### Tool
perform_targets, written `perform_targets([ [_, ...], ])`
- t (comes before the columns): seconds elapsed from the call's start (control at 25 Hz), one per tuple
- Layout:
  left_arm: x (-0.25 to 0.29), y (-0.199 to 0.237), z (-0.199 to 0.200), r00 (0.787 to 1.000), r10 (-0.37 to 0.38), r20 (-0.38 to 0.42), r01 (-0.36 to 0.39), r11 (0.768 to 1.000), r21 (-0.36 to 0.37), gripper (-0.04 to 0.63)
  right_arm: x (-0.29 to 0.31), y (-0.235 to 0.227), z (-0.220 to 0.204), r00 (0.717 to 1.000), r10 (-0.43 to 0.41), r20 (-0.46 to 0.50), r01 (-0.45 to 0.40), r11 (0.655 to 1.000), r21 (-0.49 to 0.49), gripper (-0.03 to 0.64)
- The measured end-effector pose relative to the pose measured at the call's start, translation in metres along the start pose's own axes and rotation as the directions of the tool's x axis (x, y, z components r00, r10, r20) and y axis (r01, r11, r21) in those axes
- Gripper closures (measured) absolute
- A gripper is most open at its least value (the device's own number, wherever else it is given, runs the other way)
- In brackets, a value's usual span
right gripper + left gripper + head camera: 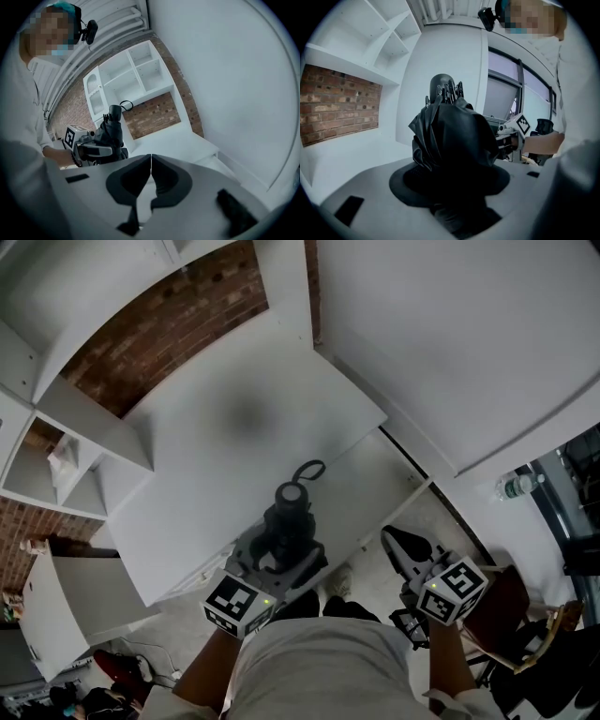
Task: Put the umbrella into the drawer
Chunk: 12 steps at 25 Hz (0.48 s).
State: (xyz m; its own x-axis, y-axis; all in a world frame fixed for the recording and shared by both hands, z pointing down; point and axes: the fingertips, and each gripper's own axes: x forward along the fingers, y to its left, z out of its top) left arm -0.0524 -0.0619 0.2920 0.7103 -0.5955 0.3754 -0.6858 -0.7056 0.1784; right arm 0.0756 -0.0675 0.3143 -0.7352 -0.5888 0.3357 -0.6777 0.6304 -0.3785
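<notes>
At the near edge of the white top (206,446): carrying stage, by the look of it. Found the umbrella (289,512) folded and black, held in the left gripper (284,559) over that edge, handle and strap loop (310,470) at the free end. Cannot tell whether it touches the top. Read the jaws as spread wide and pressed on the bunched cloth low on the bundle; a firm hold, judging by the left gripper view. Found the right gripper (401,545) off to the side, well apart from the umbrella, jaws closed tip to tip on nothing.

Judged not yet at the drawer. Calls next for locating the drawer and reaching it, probably pulling it open with the free right gripper. Then calls for tipping the umbrella flat to lay it in lengthwise. Worth watching the loop for a snag on a drawer edge.

Could not pick out a drawer for certain. Saw a lower white panel (380,479) right of the top in the head view, but cannot tell whether drawer, shelf or ledge. No sight of the left pads, buried behind cloth. No sight of the umbrella's tip either, hidden under the gripper. Noted shelves (80,460) and brick (178,324), both cut off at the frame edge.
</notes>
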Motion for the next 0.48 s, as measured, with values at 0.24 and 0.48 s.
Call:
perform_targets([
  [0.24,0.003,0.009,-0.008,0.999,-0.027,-0.027,0.027,1.000,0.012,0.331,0.007,-0.002,-0.007,1.000,-0.020,-0.005,0.020,1.000,0.019,0.589],
  [0.48,0.007,0.012,-0.015,0.997,-0.041,-0.064,0.043,0.998,0.036,0.331,0.012,0.002,-0.011,0.999,-0.021,-0.026,0.022,0.999,0.027,0.589],
])
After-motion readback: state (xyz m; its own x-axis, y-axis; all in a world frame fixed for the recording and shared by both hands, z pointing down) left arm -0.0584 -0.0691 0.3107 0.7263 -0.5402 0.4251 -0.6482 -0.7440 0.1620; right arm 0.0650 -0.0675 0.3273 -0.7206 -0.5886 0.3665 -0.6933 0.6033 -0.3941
